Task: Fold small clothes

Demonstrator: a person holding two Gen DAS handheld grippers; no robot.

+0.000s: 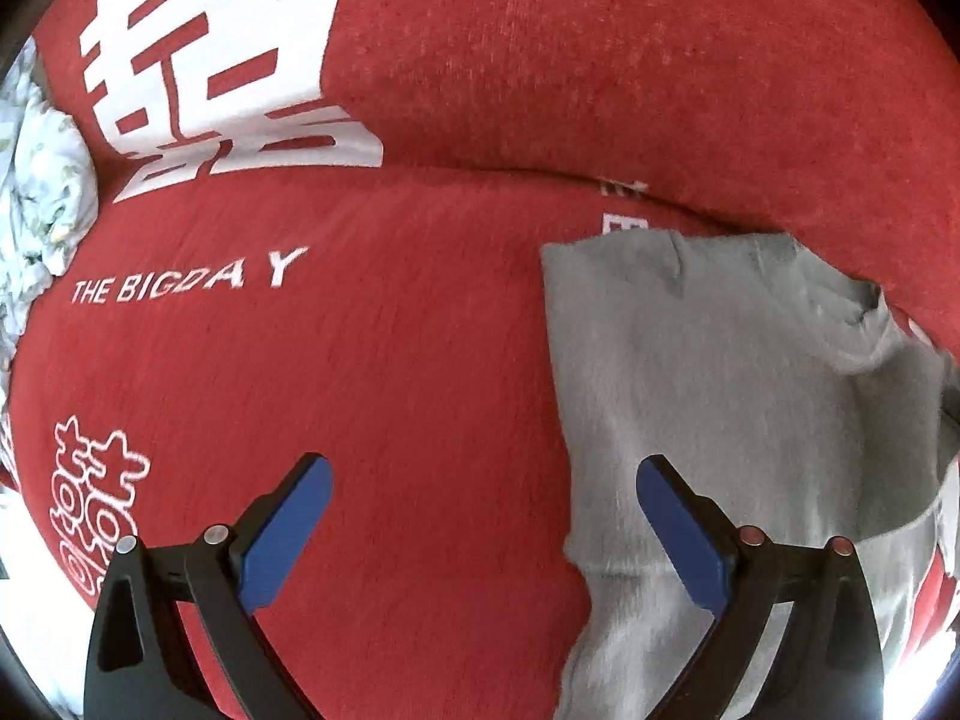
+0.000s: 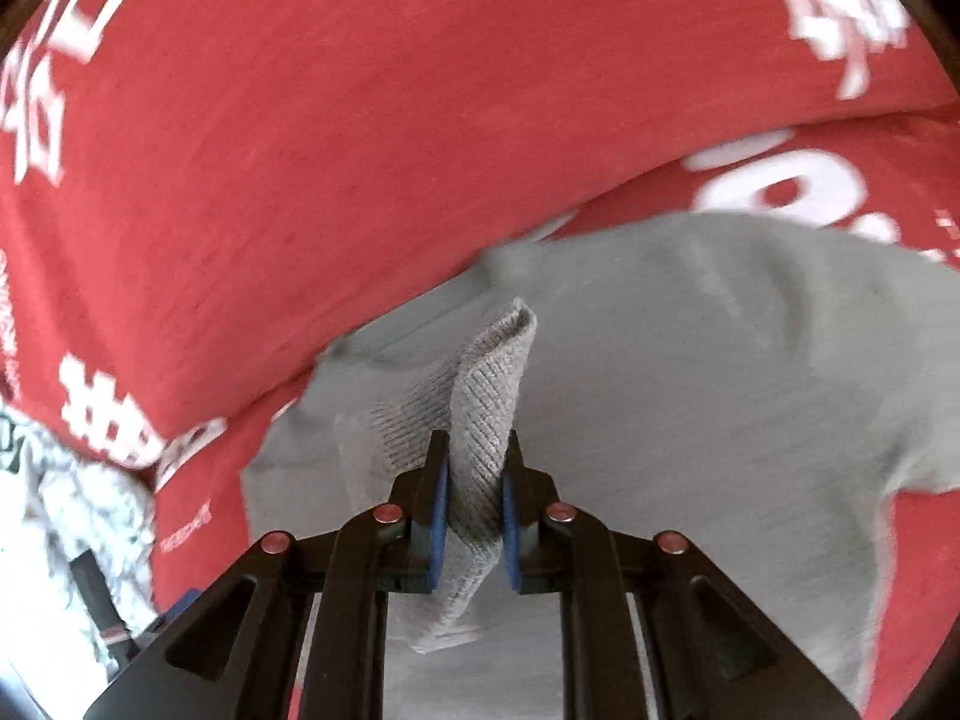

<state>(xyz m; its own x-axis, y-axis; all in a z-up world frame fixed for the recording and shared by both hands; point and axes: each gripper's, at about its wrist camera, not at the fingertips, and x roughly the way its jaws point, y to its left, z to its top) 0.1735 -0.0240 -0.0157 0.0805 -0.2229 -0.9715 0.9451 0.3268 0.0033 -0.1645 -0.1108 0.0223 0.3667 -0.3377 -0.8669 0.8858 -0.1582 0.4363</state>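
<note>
A small grey garment (image 1: 720, 396) lies on a red blanket with white print (image 1: 390, 360). In the left wrist view my left gripper (image 1: 480, 492) is open and empty, its jaws wide apart over the garment's left edge. In the right wrist view my right gripper (image 2: 474, 468) is shut on a ribbed grey edge of the garment (image 2: 486, 414), which stands up between the blue pads. The rest of the garment (image 2: 720, 372) spreads flat beyond it.
A red pillow or bolster with large white characters (image 1: 540, 60) rises behind the garment. A crumpled white floral cloth (image 1: 42, 180) lies at the far left and also shows in the right wrist view (image 2: 66, 516).
</note>
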